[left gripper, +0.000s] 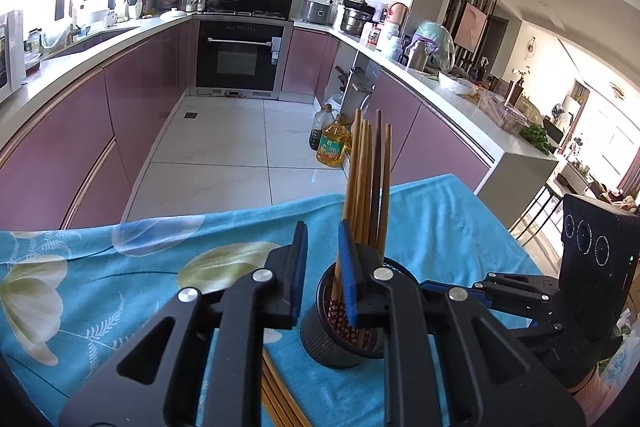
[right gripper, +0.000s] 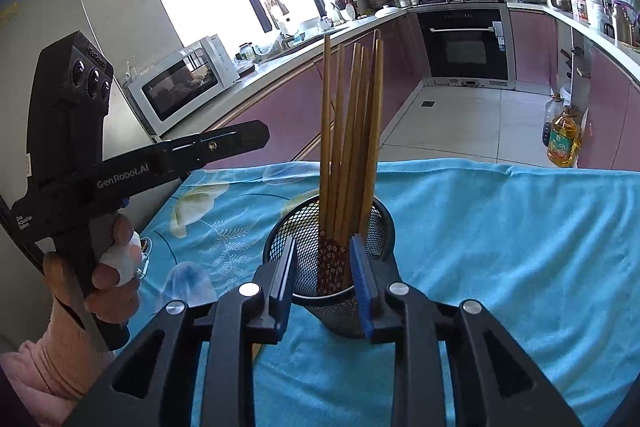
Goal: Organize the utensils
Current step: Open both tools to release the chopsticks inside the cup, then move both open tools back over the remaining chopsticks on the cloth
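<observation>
The chopsticks (right gripper: 352,131) stood upright in a black mesh cup (right gripper: 304,227), fanned slightly at their tops, their patterned ends down inside it. The cup sat on a blue floral cloth (right gripper: 520,247) covering the table, near the middle of the cloth's near part. More chopsticks (left gripper: 280,399) lay flat on the cloth, partly hidden under the left gripper's body.

The right gripper (right gripper: 324,267) pointed at the cup from the near side. Its jaws stood partly apart, one blue pad on each side of the cup's near rim, and nothing was clamped between them; the standing chopsticks rose just beyond the pads.

The left gripper (left gripper: 322,251) sat just left of the cup, its jaws a narrow gap apart with only cloth showing between them. Its right pad overlapped the cup's rim in the left wrist view; I could not tell whether it touched. From the right wrist view that gripper appeared at the left, held by a hand (right gripper: 108,267) with a bandaged finger and a pink sleeve (right gripper: 52,359).

Behind the table ran pink cabinets (left gripper: 132,99), an oven (left gripper: 240,55) and an oil bottle (left gripper: 332,143) on the floor.
</observation>
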